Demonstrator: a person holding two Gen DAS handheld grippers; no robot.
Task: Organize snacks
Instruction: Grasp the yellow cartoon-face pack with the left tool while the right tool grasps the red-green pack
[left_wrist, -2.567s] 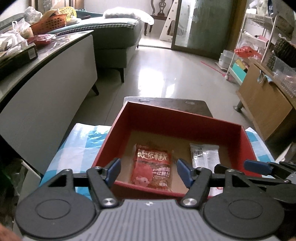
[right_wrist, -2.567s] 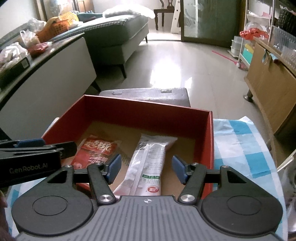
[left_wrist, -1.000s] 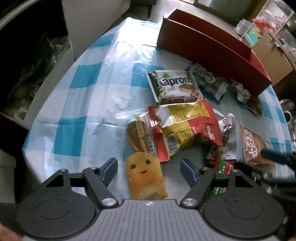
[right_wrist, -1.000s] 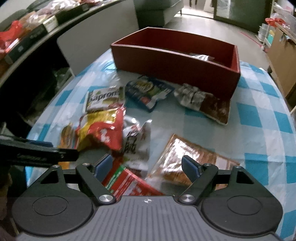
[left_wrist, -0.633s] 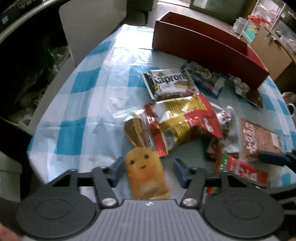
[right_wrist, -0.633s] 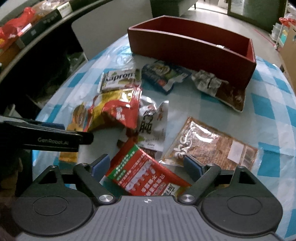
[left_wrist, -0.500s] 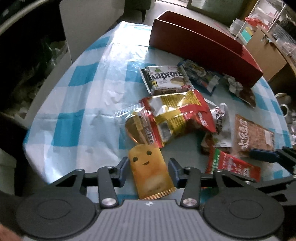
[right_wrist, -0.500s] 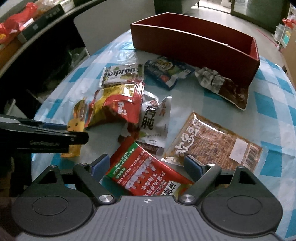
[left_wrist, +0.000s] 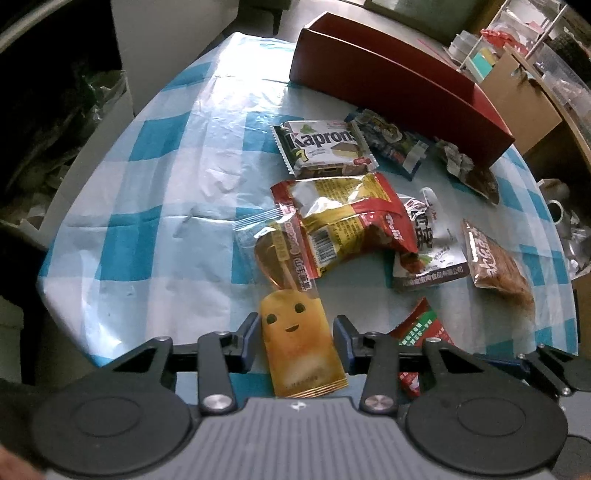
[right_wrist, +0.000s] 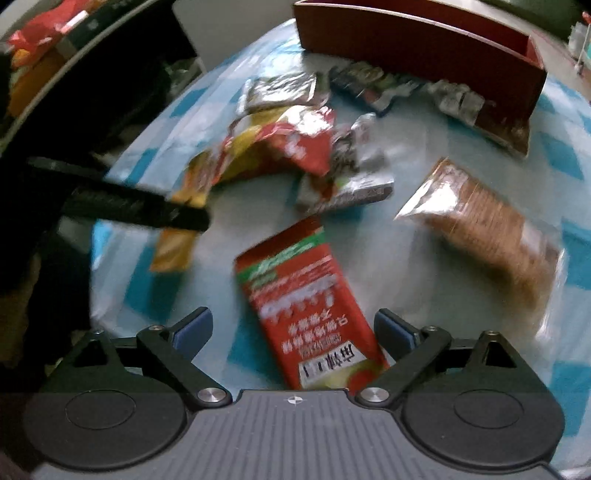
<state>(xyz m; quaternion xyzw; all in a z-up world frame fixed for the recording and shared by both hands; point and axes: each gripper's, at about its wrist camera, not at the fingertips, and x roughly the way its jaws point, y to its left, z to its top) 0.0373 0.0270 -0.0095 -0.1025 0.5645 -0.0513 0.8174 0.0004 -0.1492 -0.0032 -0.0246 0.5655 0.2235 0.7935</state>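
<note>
The left hand-held gripper is held low and tilted downward, its two blue-padded fingers drawn in close, each pad touching a side of what sits between them. In the right wrist view its dark body reaches in from the left edge as a slanted bar. The right hand-held gripper also points downward, its fingers spread wide apart with neither pad touching anything. That view is blurred.

Heavy motion blur in right view, glare on tablecloth, dark fisheye corners.
</note>
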